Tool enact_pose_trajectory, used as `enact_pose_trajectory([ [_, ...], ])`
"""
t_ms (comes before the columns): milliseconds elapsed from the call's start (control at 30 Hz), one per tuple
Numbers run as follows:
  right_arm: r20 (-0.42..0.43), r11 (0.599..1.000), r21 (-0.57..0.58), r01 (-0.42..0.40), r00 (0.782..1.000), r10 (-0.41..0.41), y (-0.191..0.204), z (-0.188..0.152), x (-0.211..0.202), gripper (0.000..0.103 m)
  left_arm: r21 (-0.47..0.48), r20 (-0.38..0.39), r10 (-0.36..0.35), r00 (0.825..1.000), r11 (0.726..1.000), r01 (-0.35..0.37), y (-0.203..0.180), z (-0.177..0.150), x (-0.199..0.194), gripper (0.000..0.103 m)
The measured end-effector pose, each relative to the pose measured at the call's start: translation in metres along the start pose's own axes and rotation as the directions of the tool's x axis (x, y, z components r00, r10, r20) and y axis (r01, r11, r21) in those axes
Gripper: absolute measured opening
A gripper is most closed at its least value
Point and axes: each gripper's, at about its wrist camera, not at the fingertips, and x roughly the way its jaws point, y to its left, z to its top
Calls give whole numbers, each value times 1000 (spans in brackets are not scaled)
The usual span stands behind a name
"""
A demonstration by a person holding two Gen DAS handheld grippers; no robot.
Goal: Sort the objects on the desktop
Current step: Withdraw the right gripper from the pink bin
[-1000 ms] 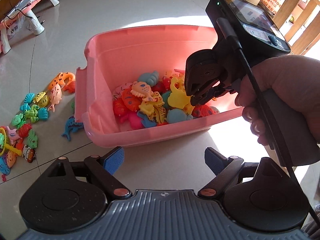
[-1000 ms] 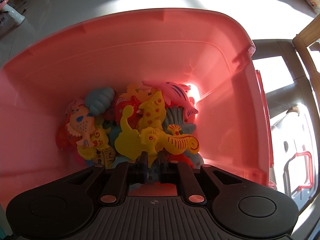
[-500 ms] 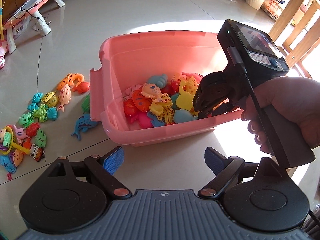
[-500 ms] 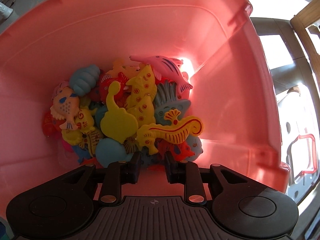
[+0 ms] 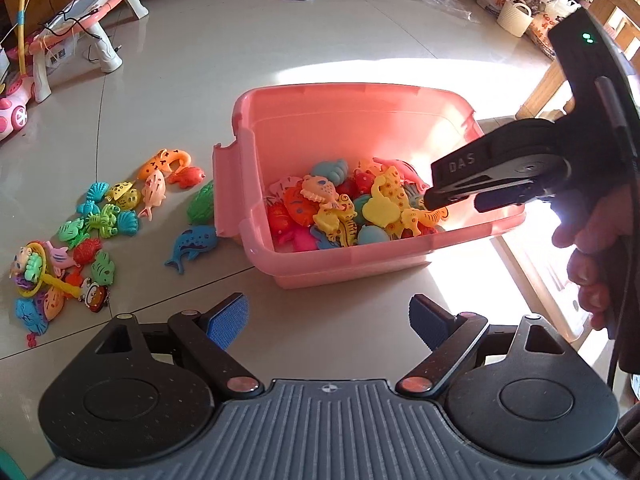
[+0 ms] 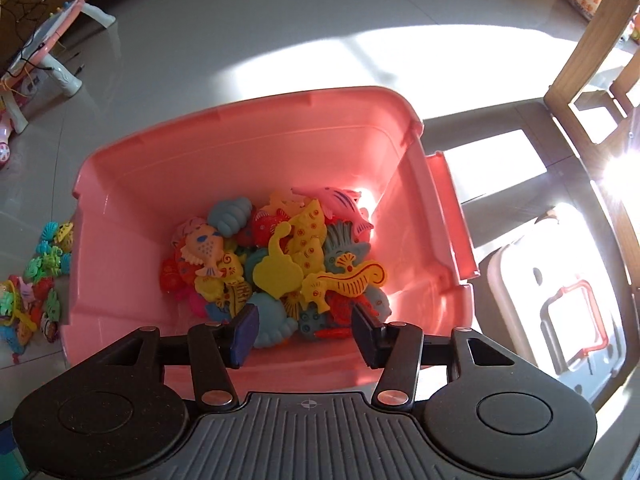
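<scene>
A pink plastic bin stands on the tiled floor, holding several colourful sea-animal toys. A yellow seahorse lies on top of the pile at its right. My right gripper hangs open above the bin's near wall with nothing between its blue pads; in the left wrist view it reaches in from the right, held by a hand. My left gripper stands open and empty over bare floor in front of the bin. More toys lie scattered on the floor left of the bin.
A pink toy table stands at the far left. A wooden chair frame and a white lid with a red handle sit right of the bin. Bags and a small basket line the far right.
My right gripper has opened, released the yellow seahorse onto the pile and risen out of the bin. The left gripper has pulled back and stays open.
</scene>
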Motion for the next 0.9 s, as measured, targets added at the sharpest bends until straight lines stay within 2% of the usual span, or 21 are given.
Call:
enact_pose_trajectory([
  [200,74,1000,8,5,997,-6,-16,-23,-45,50,-34,13,-1,1000,999,2,11,-5,-11,90],
  [400,87,999,18,49,995,-50,-37,-36,-45,50,-59,48,5,999,998,-2,24,-11,-25,90],
  [600,90,992,99,80,992,-89,-57,-50,-50,50,-127,56,2,998,992,5,40,-13,-29,90],
  [833,107,992,108,62,992,-74,-52,-56,-49,50,-138,68,17,998,990,-7,55,-17,-30,90],
  [900,107,992,109,57,992,-69,-50,-58,-48,50,-165,63,14,998,986,-3,64,-19,-29,90],
])
